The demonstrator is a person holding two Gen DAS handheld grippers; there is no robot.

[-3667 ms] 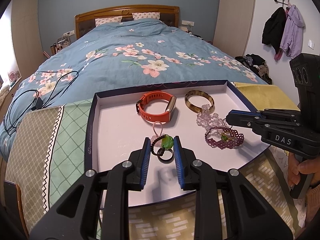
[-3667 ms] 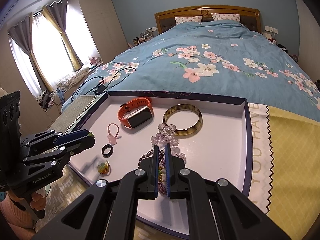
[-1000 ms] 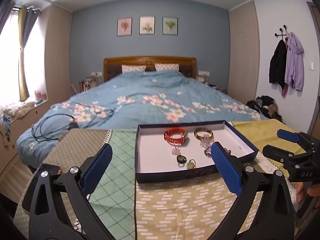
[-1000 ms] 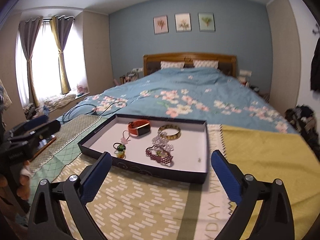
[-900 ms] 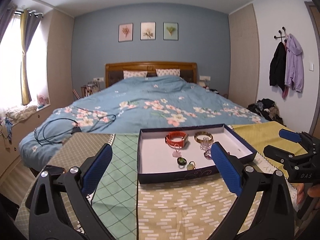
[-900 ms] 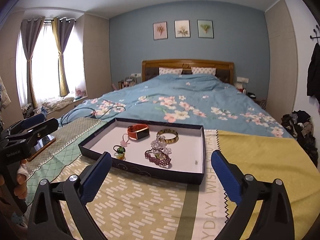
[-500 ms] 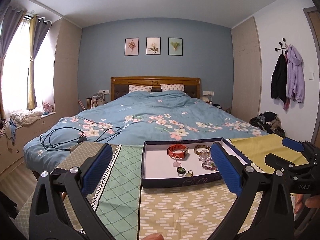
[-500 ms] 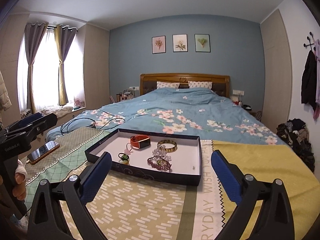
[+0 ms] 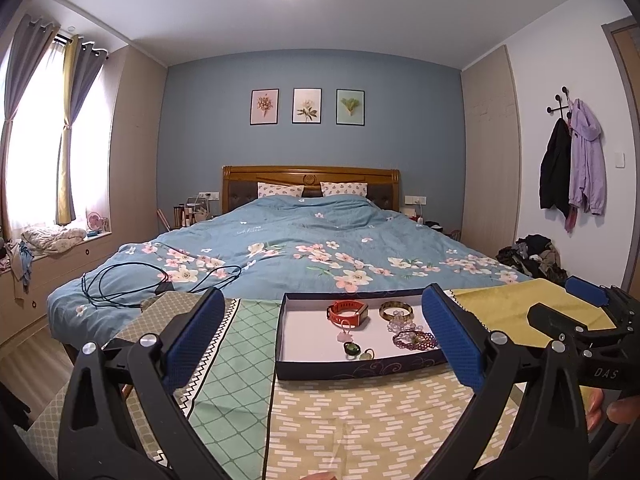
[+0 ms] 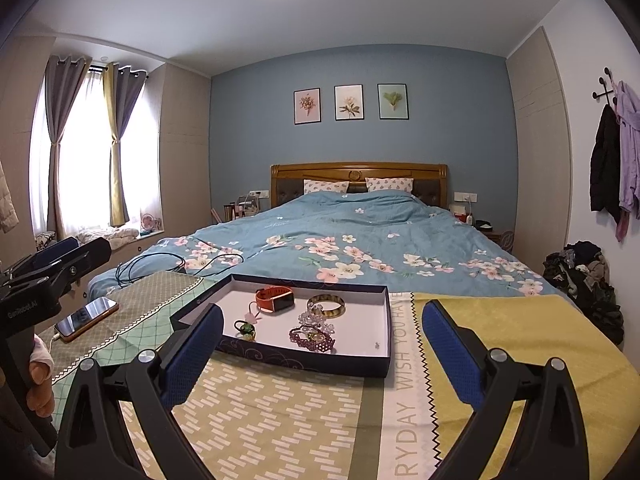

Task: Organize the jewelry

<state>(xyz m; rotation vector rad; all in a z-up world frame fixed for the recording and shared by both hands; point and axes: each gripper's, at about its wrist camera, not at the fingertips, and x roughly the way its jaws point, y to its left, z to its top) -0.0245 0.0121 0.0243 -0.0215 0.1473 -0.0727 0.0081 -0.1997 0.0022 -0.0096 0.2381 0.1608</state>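
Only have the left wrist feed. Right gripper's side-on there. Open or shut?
Observer: Open. The right wrist view shows the right gripper with pads wide apart, nothing between them.
Operator: Anything left of the tray? My view's blocked there.
Observer: A phone, screen up, on the patterned cloth, apart from the tray.
Operator: Tray's near right corner?
Observer: One tiny item lies alone there; too small to identify.
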